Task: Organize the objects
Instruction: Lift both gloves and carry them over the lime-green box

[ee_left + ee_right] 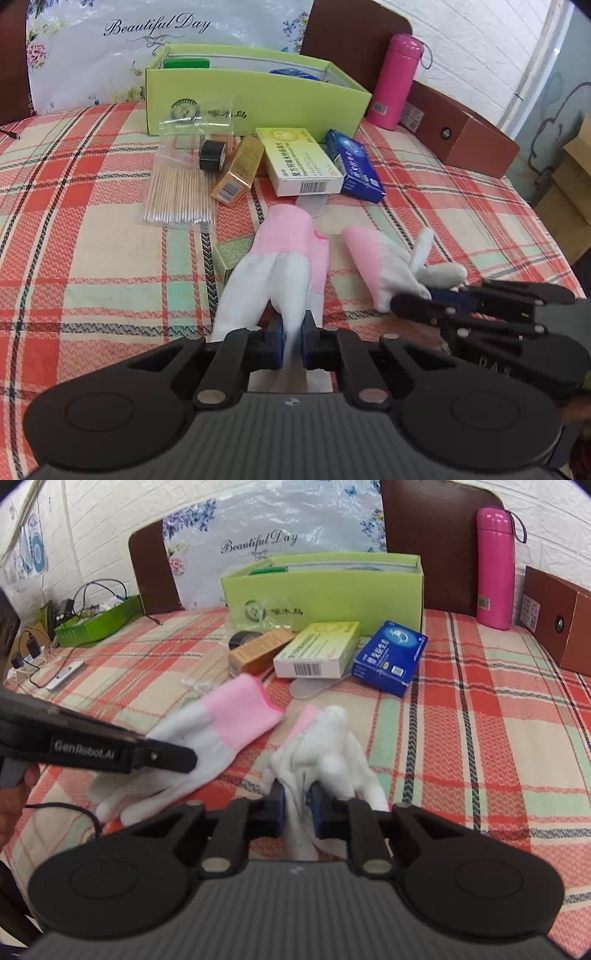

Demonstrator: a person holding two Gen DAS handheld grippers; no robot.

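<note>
The left gripper (291,334) is pinching the white finger end of one pink-cuffed glove (284,254), its jaws clamped together on the cloth. The right gripper (298,805) is doing the same to the second glove (325,753), which is bunching up between the blue pads (318,805). Both gloves are lying on the near part of the checked tablecloth (92,236), side by side but apart, cuffs pointing away toward the far side.

Beyond them a loose clutter is sitting in front of the open green box (255,96) — a bag of cotton swabs (181,192) on the left, a roll of black tape (213,155), a slim gold carton (238,171), a yellow-and-white medicine box (299,162) and a blue box (354,166) on the right. A small gold box (232,254) is peeking out beside the left glove. Far right, a pink bottle (397,81) is standing upright just beside a brown box (465,133).
</note>
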